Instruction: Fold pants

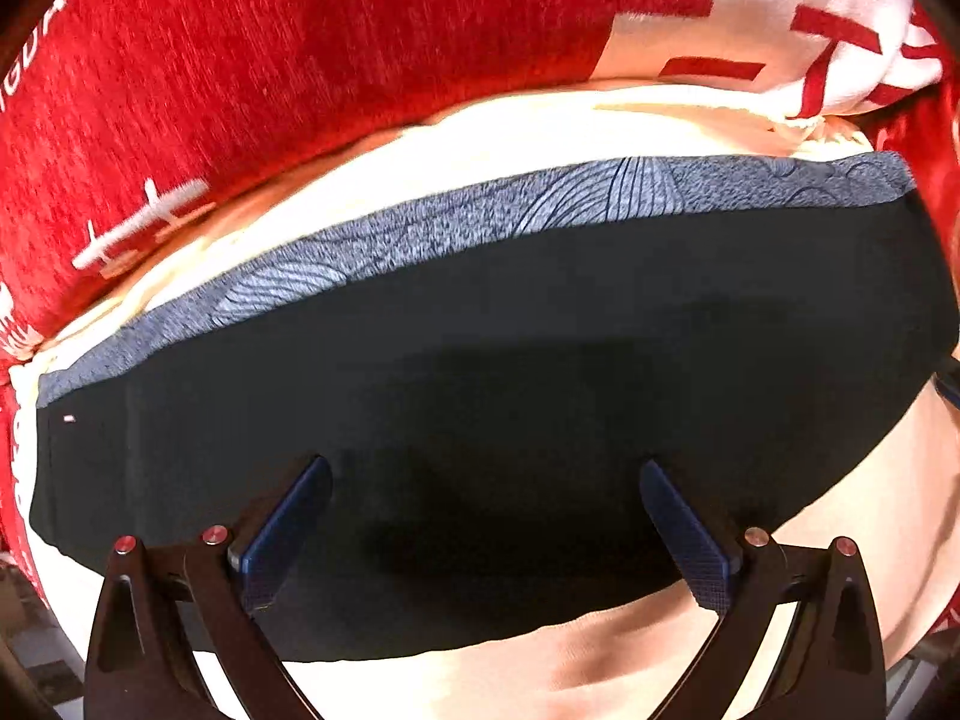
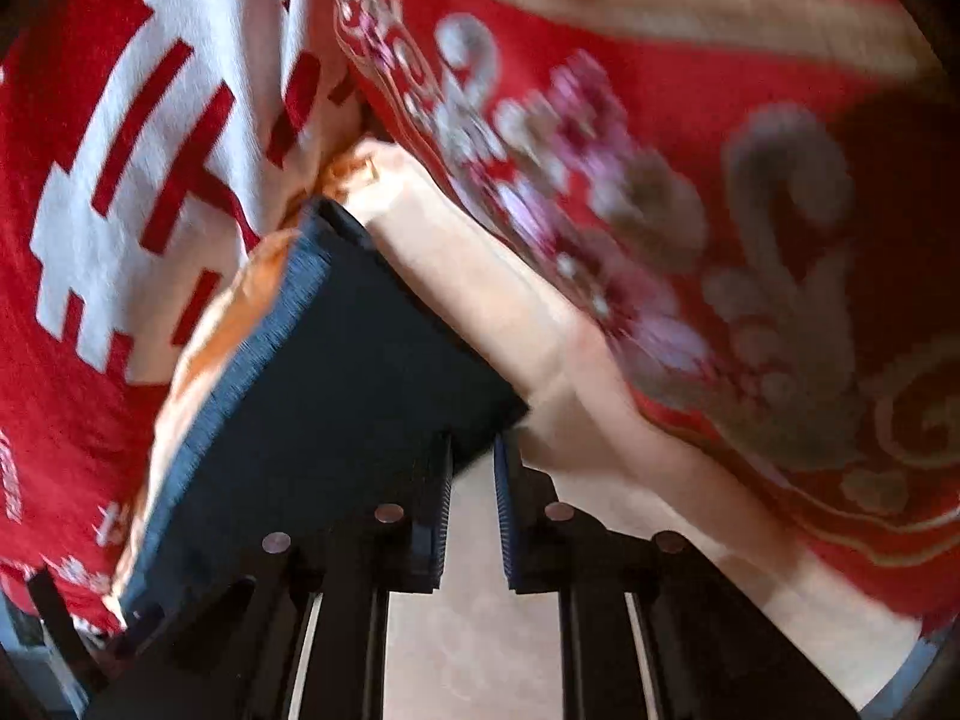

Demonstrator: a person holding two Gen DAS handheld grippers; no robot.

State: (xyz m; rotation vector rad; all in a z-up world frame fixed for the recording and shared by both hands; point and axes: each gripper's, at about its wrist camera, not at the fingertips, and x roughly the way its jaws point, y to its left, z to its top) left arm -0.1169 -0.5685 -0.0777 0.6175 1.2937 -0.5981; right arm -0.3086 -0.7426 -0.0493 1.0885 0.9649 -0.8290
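The left gripper (image 1: 486, 474) had its blue-padded fingers spread wide apart above the dark folded pants (image 1: 480, 372), gripping nothing. The pants filled the middle of the left wrist frame on a cream sheet (image 1: 660, 648), their grey-blue patterned waistband (image 1: 480, 210) along the upper edge, with a red blanket (image 1: 300, 48) behind. The right gripper (image 2: 471, 456) held its fingers slightly parted (no cloth between them) beside the pants' corner at centre left, near a red floral quilt (image 2: 750, 192) at upper right.
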